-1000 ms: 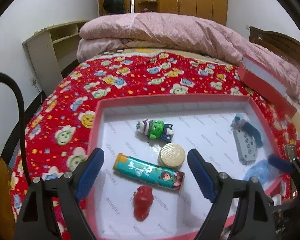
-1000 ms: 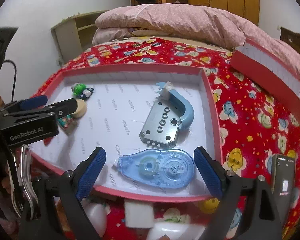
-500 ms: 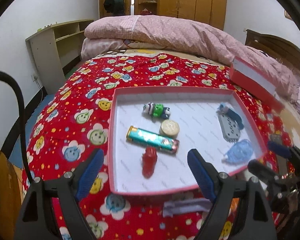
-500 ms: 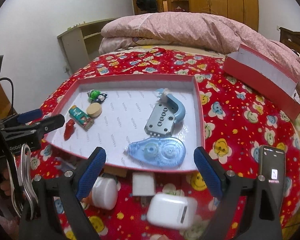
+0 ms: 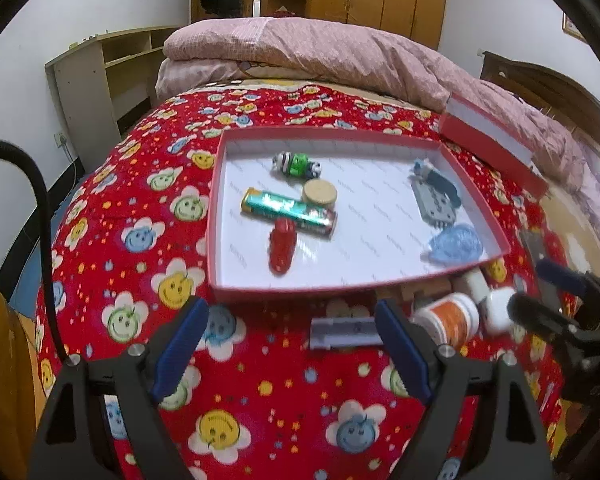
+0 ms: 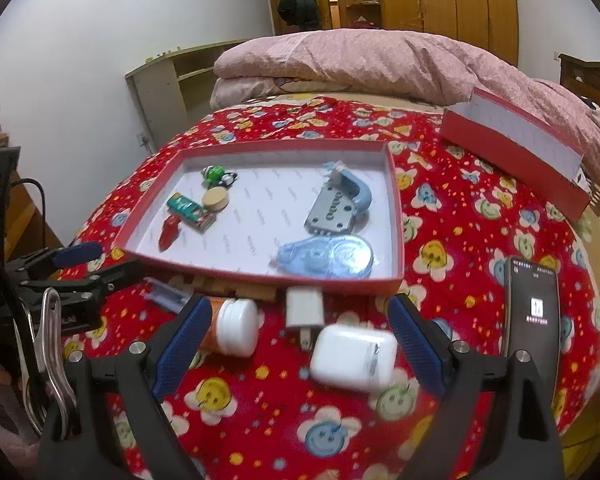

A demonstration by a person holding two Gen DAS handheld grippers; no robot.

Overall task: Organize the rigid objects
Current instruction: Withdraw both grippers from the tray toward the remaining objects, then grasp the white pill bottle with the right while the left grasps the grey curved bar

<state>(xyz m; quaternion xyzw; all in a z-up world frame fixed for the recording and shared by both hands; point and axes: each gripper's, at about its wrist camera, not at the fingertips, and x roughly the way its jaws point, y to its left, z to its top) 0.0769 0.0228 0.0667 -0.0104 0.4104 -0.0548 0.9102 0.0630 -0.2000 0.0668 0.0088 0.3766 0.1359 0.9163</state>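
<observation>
A red-rimmed white tray [image 5: 216, 216] [image 6: 396, 216] lies on the red flowered bedspread. It holds a green toy [image 5: 296, 164], a round cookie [image 5: 319, 192], a teal tube [image 5: 288, 212], a red toy [image 5: 282, 244], a grey-blue tool [image 6: 336, 208] and a blue correction tape [image 6: 326, 256]. In front of the tray lie an orange bottle with a white cap [image 6: 232, 326], a white charger [image 6: 304, 308], a white earbud case [image 6: 352, 356] and a grey clip [image 5: 346, 332]. My left gripper [image 5: 292, 348] is open and empty. My right gripper [image 6: 298, 344] is open, with the bottle, charger and case between its fingers.
A red box lid [image 6: 512, 148] leans at the back right. A black phone [image 6: 534, 312] lies right of the tray. A pink quilt [image 5: 320, 48] is folded at the bed's head. A pale shelf unit [image 5: 100, 80] stands by the left wall.
Both grippers have pulled back from the tray toward the near edge of the bed, still open. The loose objects in front of the tray have come into view.
</observation>
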